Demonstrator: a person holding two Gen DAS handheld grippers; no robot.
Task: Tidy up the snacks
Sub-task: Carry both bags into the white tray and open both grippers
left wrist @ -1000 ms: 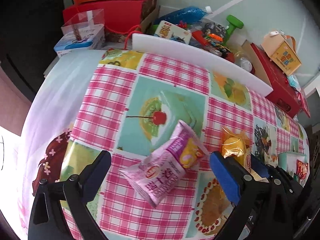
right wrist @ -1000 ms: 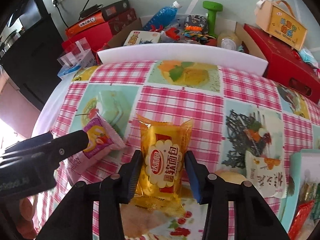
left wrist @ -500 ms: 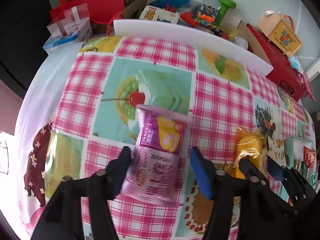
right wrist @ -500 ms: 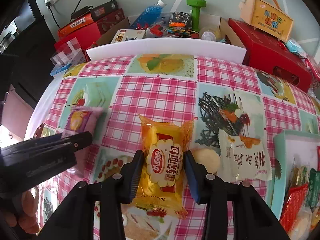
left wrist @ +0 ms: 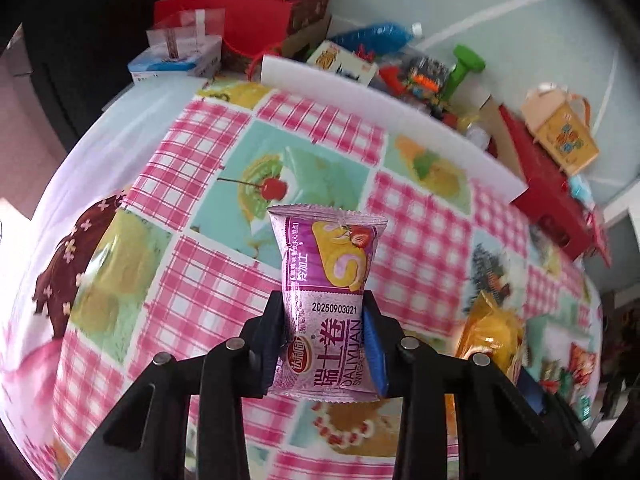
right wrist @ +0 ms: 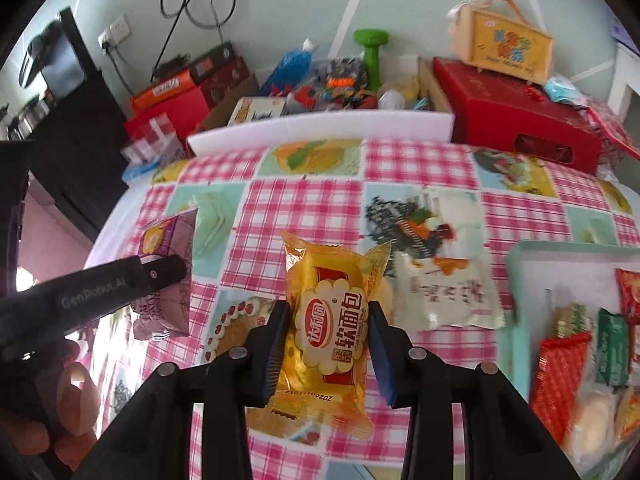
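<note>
Left gripper: I see my left gripper (left wrist: 324,328) with its jaws pressed together on the purple Swiss roll packet (left wrist: 326,280); the packet stands upright between the fingers and looks lifted above the tablecloth (left wrist: 208,280).
Right gripper: my right gripper (right wrist: 326,336) has its jaws clamped on the yellow soft bread packet (right wrist: 328,328), which points away from the camera, also raised over the tablecloth.
Purple packet, from the right wrist view: it is to the left of the yellow soft bread packet, well apart from it, held by the black finger (right wrist: 100,288) of the left gripper.
Hand: I see a hand (right wrist: 60,412) in the low left corner, under that black finger.
White snack packet: a white snack packet (right wrist: 444,288) lies on the tablecloth just right of the yellow soft bread packet.
Teal tray: the teal tray (right wrist: 516,312) is right of the white snack packet; it holds a red packet (right wrist: 560,376), a green packet (right wrist: 612,348) and some others which I cannot tell.
Far side: behind the tablecloth I see a white foam board (right wrist: 320,128), a red box (right wrist: 516,120) and a green dumbbell (right wrist: 372,56).
</note>
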